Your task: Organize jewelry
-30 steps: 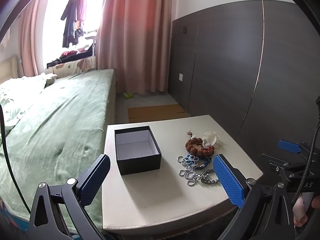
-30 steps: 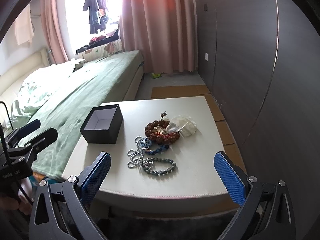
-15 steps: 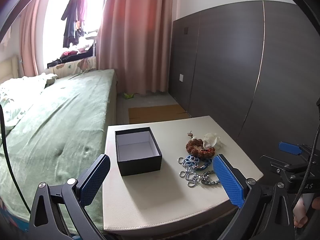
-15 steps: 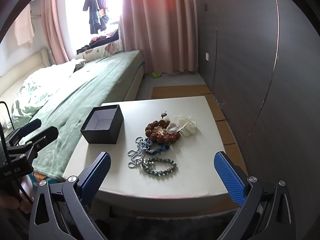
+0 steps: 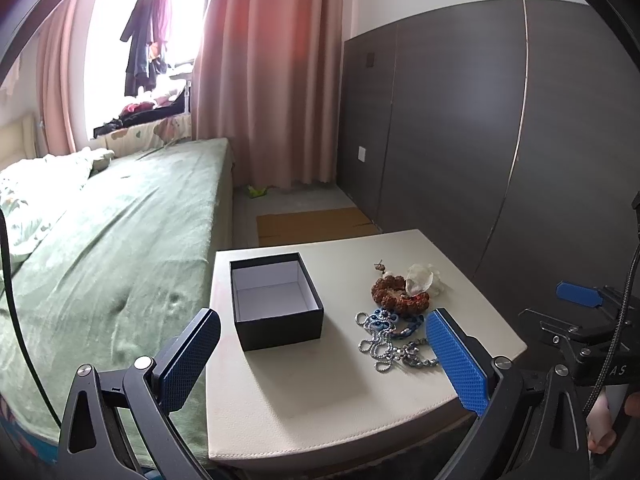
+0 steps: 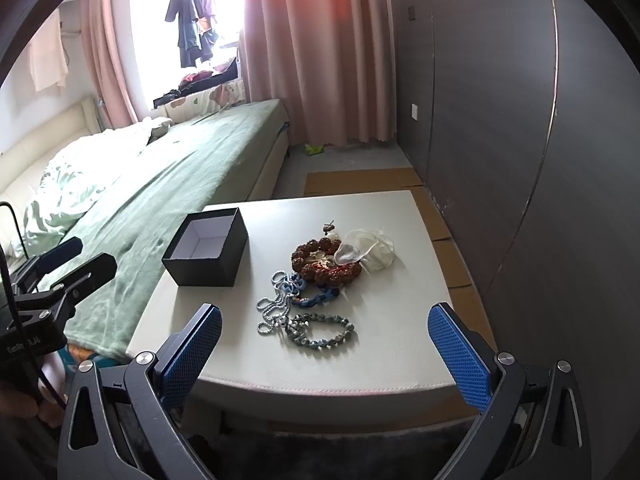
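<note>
At frame centre of the right wrist view, jewelry pile (image 6: 310,284) lies on tabletop (image 6: 400,320), just beyond right gripper (image 6: 325,354), wide open, empty. Left gripper (image 5: 322,354) likewise spread, empty, black box (image 5: 276,304) ahead.

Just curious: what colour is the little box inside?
White inside, black outside box; right wrist view shows it best.

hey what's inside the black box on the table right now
Nothing shows inside the black box: its pale floor and inner walls are bare. Its near wall hides a strip of floor. The jewelry pile lies on the table beside it.
</note>
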{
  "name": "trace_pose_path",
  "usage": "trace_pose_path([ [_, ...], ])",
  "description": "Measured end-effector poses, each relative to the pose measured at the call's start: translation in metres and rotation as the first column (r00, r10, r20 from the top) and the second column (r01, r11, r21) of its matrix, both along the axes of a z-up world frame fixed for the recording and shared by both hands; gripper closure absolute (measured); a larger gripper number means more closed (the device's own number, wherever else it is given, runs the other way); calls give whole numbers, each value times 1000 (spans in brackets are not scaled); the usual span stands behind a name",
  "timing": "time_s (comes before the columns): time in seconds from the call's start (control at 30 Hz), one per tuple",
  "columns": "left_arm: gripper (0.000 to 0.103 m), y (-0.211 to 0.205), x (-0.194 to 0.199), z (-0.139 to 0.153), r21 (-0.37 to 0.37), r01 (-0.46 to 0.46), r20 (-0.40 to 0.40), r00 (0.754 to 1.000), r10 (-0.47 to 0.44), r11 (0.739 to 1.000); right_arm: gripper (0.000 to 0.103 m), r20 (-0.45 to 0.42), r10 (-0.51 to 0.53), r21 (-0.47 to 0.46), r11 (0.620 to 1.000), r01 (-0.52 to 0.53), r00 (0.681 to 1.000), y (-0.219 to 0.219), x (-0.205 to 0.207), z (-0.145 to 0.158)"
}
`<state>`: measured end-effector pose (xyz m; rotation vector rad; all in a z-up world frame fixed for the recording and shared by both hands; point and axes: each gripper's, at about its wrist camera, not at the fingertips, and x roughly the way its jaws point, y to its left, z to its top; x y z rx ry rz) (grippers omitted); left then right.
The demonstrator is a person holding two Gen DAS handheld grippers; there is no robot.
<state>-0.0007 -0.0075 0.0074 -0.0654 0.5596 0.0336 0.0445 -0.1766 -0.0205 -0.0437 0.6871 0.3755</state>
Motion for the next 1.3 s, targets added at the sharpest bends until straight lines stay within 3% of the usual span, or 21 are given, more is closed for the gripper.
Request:
trace_pose_path([
  [0.53,1,-2,1,-1,-36,14,-10,1000,-15,999,0,-4,-8,1,1000,8,1000,0,1,0],
  [0.8,5,-9,18,-14,-99,98,-79,991,-106,990,0,-33,-72,19,997,73,997,-10,17,-2],
  [1.3,11,-41,70,-63,-70,178,-239,952,-190,982,0,-215,-166,152,968,201,962,-46,71,-25],
])
